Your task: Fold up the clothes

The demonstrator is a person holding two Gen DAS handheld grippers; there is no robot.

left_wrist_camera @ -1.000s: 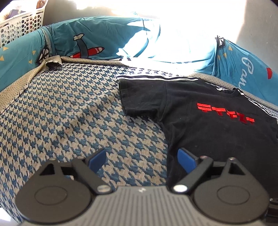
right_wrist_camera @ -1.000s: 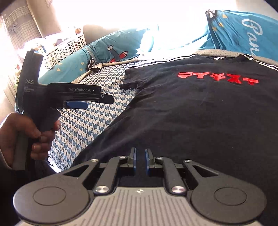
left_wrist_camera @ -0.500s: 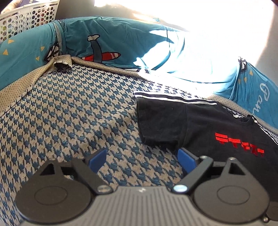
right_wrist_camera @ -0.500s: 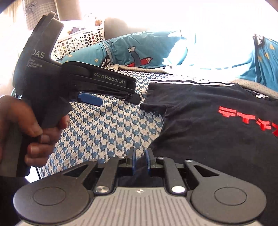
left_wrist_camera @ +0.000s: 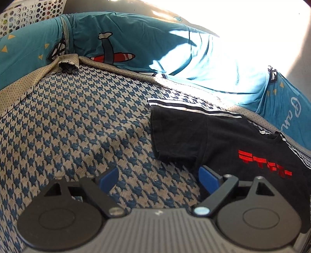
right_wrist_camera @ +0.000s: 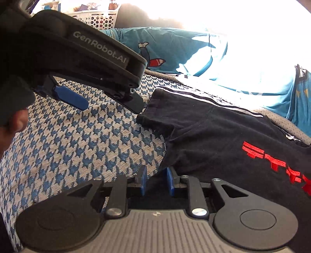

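One white perforated laundry basket (right_wrist_camera: 101, 18) sits at eleven o'clock; I cannot make out its contents. One black T-shirt (right_wrist_camera: 223, 140) lies flat on the houndstooth cover (left_wrist_camera: 77, 132). My left gripper (left_wrist_camera: 158, 178) gapes wide over bare cover; my right gripper (right_wrist_camera: 155, 180) is opening narrowly at the shirt's side edge, gripping nothing.

Both grippers: black plastic linkage arms w/ round pivot discs, silver screws, ribbed grey housing, blue pads. Left gripper (left_wrist_camera: 158, 180) pads sit wide on angled black arms. Right gripper (right_wrist_camera: 155, 180) same build, small logo on housing. Left unit's side reads "GenRobot.AI" in pale lettering; black handle.
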